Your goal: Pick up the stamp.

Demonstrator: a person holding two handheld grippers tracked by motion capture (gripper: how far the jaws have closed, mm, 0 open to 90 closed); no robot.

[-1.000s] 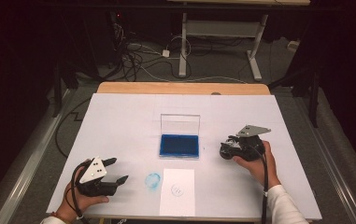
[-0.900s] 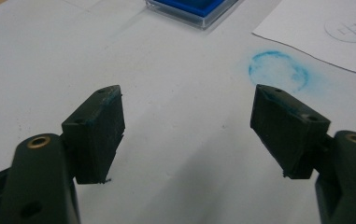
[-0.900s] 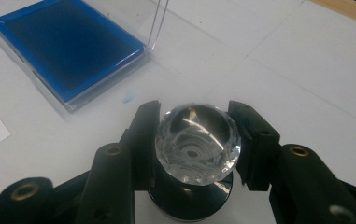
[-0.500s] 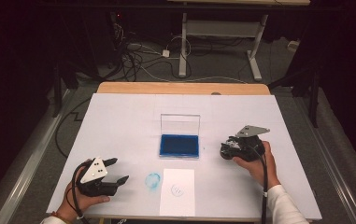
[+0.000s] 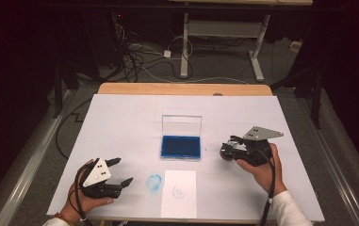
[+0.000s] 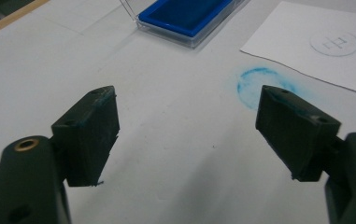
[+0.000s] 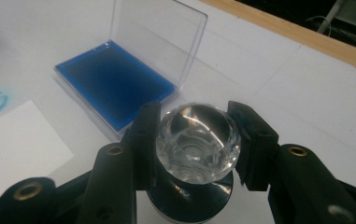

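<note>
Jaws of the right gripper (image 7: 192, 140) clamp the round stamp with clear faceted knob (image 7: 195, 140), centre-right of the high view beside the open blue ink pad (image 5: 181, 146); left gripper (image 5: 120, 172) jaws, just opening, are empty; lower it flat onto the pad.

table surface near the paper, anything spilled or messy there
Yes. A smudged blue ink ring sits straight on the white table cover, just left of the paper sheet, which bears a clean round stamp print. It looks like a stamp that missed the paper. The open ink pad lies beyond it, apart.
</note>
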